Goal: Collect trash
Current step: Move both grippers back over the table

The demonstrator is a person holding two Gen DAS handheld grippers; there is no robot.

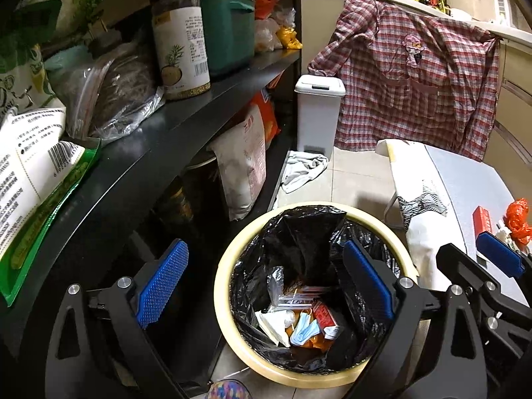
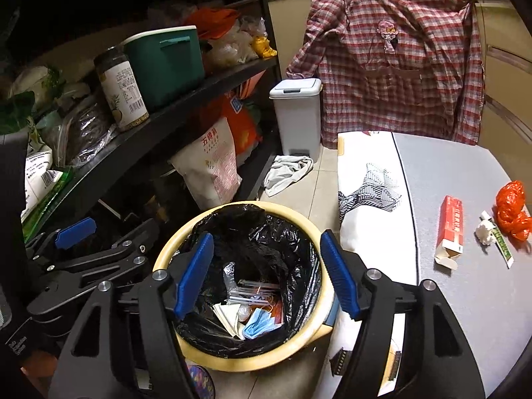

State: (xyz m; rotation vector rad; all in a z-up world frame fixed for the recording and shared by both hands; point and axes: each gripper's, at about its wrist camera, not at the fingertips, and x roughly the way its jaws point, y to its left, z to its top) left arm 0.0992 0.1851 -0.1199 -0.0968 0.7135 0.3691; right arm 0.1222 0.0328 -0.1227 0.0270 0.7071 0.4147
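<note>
Red carton, one; orange bag, one.

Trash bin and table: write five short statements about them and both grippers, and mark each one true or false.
1. The trash bin is lined with a black bag. True.
2. The bin is empty. False: a blue face mask, wrappers and a small red carton lie at the bottom.
3. A red box lies on the table. True.
4. The right gripper is clamped on an orange bag. False: its jaws are open with nothing between them, and the orange bag lies on the table.
5. The left gripper is open and holds nothing. True.
</note>
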